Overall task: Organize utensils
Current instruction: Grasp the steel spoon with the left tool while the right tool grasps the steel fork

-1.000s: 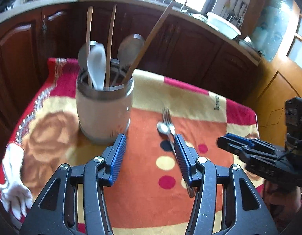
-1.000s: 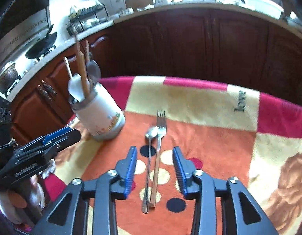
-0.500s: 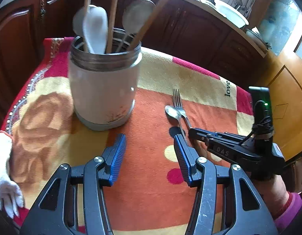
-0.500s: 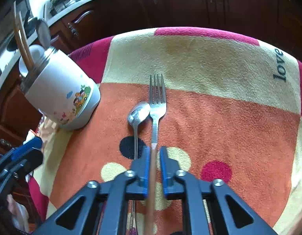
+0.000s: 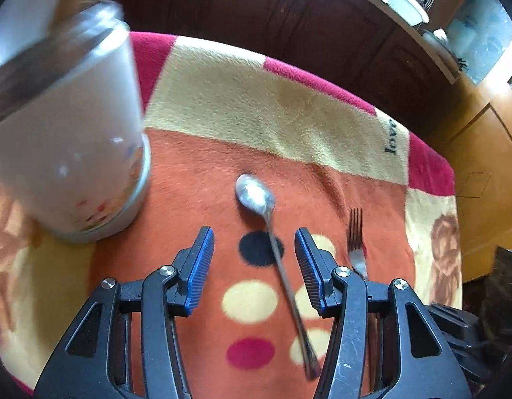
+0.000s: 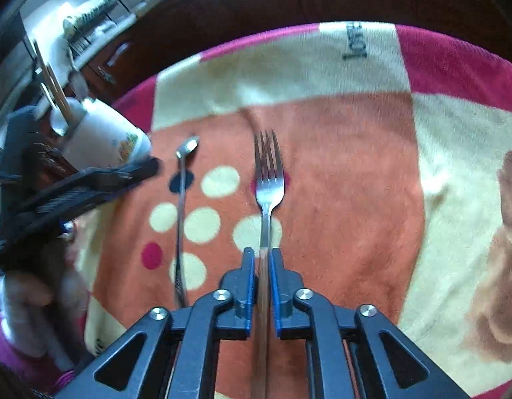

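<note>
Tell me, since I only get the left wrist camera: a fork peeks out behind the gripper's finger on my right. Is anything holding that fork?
Observer: Yes. In the right wrist view the right gripper is shut on the fork by its handle, with the tines pointing away from the camera.
Operator: The white pot is just a blur for me. Is anything in it?
Observer: Yes. The right wrist view shows wooden sticks standing up out of the utensil holder, and a small colourful picture printed on its side.
</note>
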`<state>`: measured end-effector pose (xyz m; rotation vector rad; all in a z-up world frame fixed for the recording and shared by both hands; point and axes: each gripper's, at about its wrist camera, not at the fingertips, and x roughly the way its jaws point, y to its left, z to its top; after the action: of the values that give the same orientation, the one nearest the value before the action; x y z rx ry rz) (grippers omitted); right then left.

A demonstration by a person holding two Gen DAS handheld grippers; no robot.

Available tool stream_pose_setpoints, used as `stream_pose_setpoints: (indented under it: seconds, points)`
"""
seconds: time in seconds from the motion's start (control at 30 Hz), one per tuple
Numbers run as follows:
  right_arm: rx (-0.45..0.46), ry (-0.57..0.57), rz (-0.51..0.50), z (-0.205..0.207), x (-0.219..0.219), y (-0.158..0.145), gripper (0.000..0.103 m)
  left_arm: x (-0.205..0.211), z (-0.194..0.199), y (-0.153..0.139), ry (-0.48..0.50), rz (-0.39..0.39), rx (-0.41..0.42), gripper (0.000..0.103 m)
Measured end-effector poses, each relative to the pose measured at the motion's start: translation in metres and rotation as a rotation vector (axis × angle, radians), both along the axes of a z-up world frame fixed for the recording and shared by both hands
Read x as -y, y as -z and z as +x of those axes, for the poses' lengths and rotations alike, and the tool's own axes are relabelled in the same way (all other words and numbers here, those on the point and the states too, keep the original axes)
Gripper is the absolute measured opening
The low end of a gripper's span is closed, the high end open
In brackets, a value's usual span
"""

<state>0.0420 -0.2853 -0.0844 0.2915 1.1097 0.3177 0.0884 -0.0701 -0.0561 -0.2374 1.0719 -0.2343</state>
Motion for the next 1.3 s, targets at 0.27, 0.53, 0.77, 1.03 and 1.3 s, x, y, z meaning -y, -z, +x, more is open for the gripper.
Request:
stream_pose_setpoints:
  seconds: [0.27,0.53,0.77,1.03,1.3]
  points:
    - [0.047,-0.053,0.035,0.052,0.005,0.003,0.014,0.009,0.022,0.010,-0.012,-0.039,-0.036,0.048]
    - [0.101,-0.177,0.105,0.080,0.001,0.021,0.014,0.003,0.032,0.015,-0.044,-0.073,-0.048,0.024]
    - [0.165,-0.197,0.075,0.069,-0.004,0.018,0.010,0.005,0.027,0.011,0.008,-0.090,-0.047,0.014]
    - [0.235,-0.176,0.045,0.041,-0.002,-0.015,0.002,-0.001,-0.001,-0.011,0.056,-0.135,-0.006,0.001]
    - [0.334,-0.143,0.039,0.004,0.006,-0.064,0.002,-0.011,-0.034,-0.053,0.078,-0.181,0.075,0.001]
